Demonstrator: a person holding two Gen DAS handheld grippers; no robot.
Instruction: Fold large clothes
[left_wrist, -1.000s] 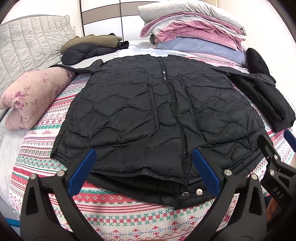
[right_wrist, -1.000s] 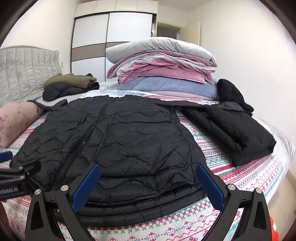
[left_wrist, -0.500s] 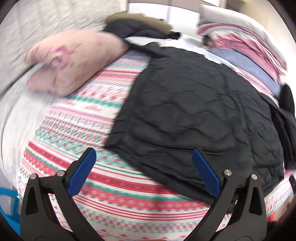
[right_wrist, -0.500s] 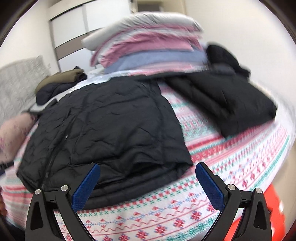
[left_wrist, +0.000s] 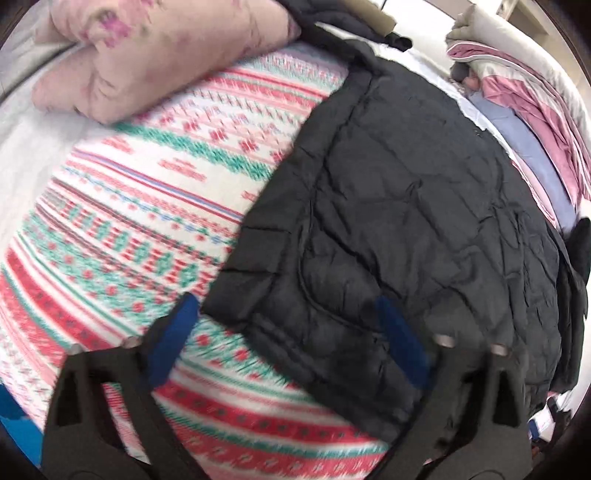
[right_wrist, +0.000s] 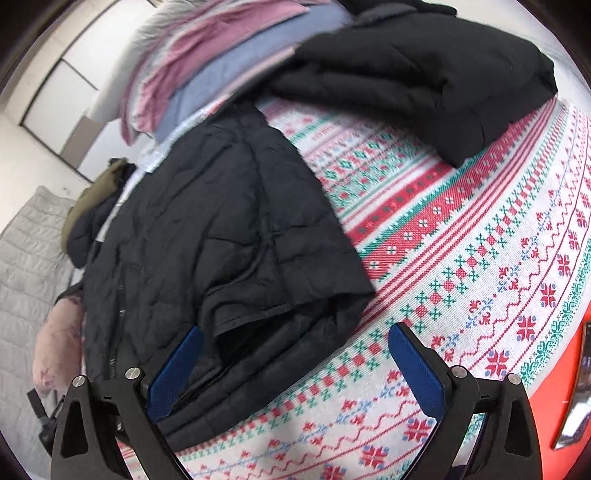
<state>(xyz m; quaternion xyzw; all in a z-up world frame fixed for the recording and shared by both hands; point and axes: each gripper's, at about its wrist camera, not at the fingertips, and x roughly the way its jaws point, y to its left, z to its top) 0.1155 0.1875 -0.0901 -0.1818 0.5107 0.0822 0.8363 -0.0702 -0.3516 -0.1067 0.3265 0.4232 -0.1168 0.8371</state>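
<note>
A large black quilted jacket (left_wrist: 406, 221) lies flat, front up, on a red, green and white patterned bedspread (left_wrist: 147, 206). It also shows in the right wrist view (right_wrist: 207, 236). My left gripper (left_wrist: 288, 332) is open, just above the jacket's near left hem corner, with the corner between its blue fingers (left_wrist: 170, 343). My right gripper (right_wrist: 295, 365) is open over the jacket's near right hem corner, its left finger (right_wrist: 173, 373) over the fabric and its right finger over the bedspread (right_wrist: 480, 258). Neither holds anything.
A pink pillow (left_wrist: 155, 51) lies left of the jacket. A stack of folded pink, blue and grey bedding (right_wrist: 221, 62) stands at the far side. A second folded black garment (right_wrist: 424, 70) lies at the right. An olive and dark garment (right_wrist: 96, 199) lies near the quilted headboard.
Both grippers have dropped low and swung apart, the left to the jacket's left hem corner, the right to its right hem corner. Both stayed open. The jacket has not moved.
</note>
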